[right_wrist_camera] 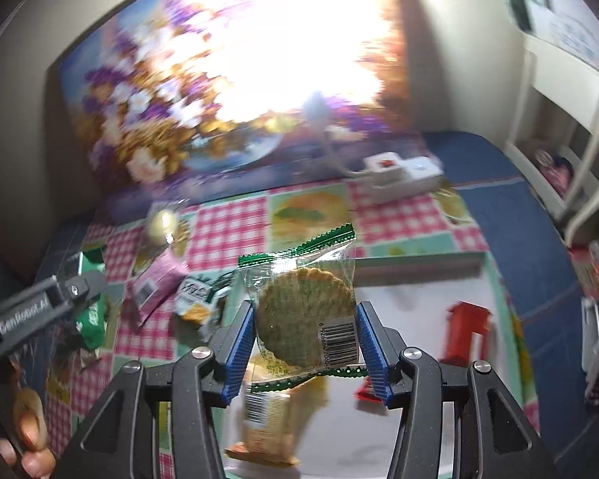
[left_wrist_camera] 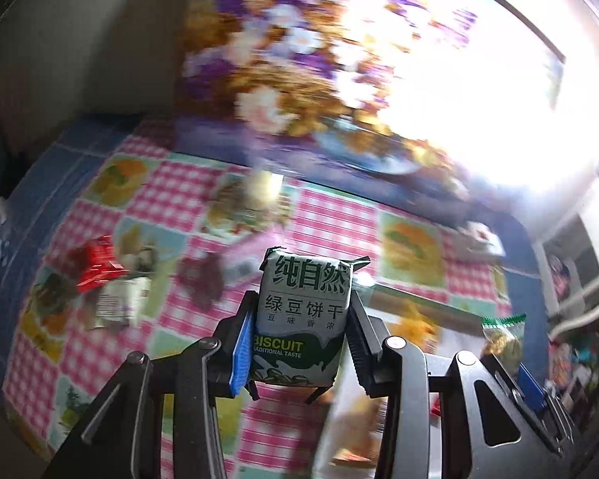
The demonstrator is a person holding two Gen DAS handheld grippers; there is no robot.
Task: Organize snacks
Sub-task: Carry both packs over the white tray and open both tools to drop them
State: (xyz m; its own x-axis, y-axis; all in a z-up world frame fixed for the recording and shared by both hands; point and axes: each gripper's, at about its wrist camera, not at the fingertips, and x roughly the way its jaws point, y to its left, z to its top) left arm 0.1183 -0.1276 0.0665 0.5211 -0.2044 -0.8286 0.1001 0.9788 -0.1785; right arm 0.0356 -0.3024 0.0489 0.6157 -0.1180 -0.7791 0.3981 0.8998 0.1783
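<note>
My left gripper (left_wrist_camera: pixel 299 331) is shut on a green-and-white biscuit pack (left_wrist_camera: pixel 302 311) with Chinese print, held upright above the checked tablecloth (left_wrist_camera: pixel 171 199). My right gripper (right_wrist_camera: pixel 305 343) is shut on a clear packet with green edges holding a round green biscuit (right_wrist_camera: pixel 305 315), above a white tray (right_wrist_camera: pixel 411 399). In the tray lie a red packet (right_wrist_camera: pixel 465 331) and an orange-brown packet (right_wrist_camera: pixel 271 431). Loose snacks lie on the cloth: a pink packet (right_wrist_camera: pixel 155 283), a white-green packet (right_wrist_camera: pixel 197 303), a red packet (left_wrist_camera: pixel 98 267) and a dark purple one (left_wrist_camera: pixel 201 279). The left gripper also shows in the right wrist view (right_wrist_camera: pixel 88 283).
A large flower painting (left_wrist_camera: pixel 283 60) leans against the wall behind the table, with strong glare. A white power strip (right_wrist_camera: pixel 399 175) lies at the back right. A white rack (right_wrist_camera: pixel 571 127) stands to the right. The views are motion-blurred.
</note>
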